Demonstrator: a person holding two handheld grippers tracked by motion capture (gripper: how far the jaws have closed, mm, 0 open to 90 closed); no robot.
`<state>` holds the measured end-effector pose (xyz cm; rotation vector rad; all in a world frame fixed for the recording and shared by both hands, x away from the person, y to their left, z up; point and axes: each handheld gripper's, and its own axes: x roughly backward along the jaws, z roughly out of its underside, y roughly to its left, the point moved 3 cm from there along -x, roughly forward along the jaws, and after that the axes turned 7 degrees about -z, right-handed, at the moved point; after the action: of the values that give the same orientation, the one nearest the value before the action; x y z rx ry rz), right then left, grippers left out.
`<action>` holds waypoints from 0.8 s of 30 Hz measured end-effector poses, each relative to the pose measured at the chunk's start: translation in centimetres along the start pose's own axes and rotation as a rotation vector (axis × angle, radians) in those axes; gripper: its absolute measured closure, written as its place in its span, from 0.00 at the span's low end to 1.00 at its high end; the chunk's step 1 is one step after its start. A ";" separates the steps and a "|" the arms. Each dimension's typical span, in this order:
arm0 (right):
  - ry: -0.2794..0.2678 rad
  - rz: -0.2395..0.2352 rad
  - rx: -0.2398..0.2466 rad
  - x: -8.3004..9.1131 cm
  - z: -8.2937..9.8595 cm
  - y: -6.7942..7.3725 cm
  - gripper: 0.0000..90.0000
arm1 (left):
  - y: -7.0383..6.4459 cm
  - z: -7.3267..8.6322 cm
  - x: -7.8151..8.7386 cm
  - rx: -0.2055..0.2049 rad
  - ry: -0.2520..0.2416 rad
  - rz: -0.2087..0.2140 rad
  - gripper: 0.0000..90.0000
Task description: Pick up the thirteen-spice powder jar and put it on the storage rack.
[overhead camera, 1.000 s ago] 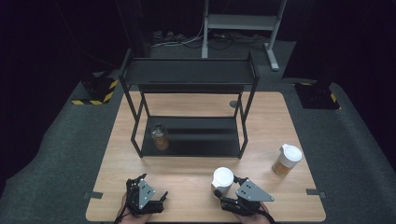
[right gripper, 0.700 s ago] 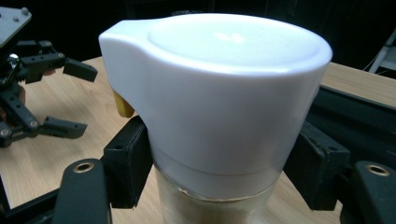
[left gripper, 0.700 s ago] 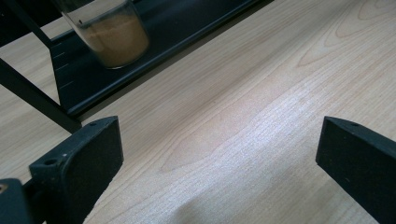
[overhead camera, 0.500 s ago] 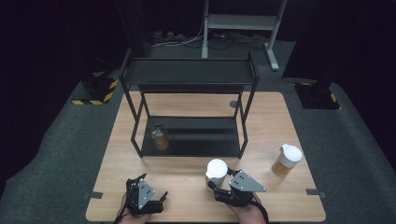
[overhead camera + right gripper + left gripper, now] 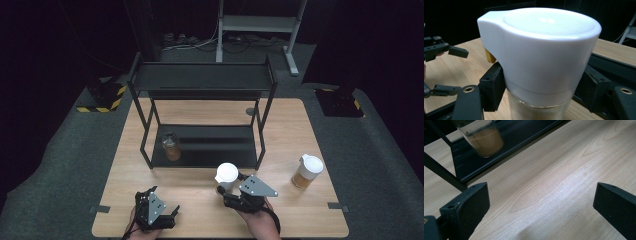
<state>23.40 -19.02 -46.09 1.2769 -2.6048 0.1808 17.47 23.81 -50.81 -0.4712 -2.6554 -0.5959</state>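
My right gripper (image 5: 226, 189) is shut on a white-lidded jar (image 5: 227, 175) of tan powder, held just in front of the black shelf rack (image 5: 202, 152). In the right gripper view the jar (image 5: 539, 62) fills the space between both black pads (image 5: 492, 87). My left gripper (image 5: 167, 205) stands open near the table's front edge; in its own view its pads (image 5: 471, 205) are wide apart over bare wood. An open-topped glass jar (image 5: 171, 146) with tan contents stands on the rack's lower shelf at the left, the same jar (image 5: 484, 137) also ahead of the left gripper.
A second white-lidded jar (image 5: 307, 171) stands on the wooden table (image 5: 290, 130) at the right. The rack has an upper shelf (image 5: 202, 77) on thin black posts. The left gripper (image 5: 441, 50) appears at the left of the right gripper view.
The right gripper has carried the white-lidded jar leftward and a little forward toward the rack's front edge. The left gripper has stayed put.
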 end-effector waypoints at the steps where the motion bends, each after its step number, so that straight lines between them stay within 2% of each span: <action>1: 0.000 0.000 -0.002 -0.1 -0.1 0.0 0.34 | 0.0 0.0 0.0 0.001 0.000 0.000 0.01; 10: -0.009 0.015 0.006 -1.3 -1.0 -0.2 0.34 | 0.1 0.2 0.1 0.007 -0.010 0.003 0.01; 24: -0.014 0.031 0.005 -4.0 -1.7 -0.5 0.34 | 0.1 0.2 0.1 -0.006 -0.018 0.010 0.01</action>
<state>26.38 -15.95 -45.53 1.2447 -2.6385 0.1850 17.30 24.01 -50.94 -0.4933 -2.6673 -0.5990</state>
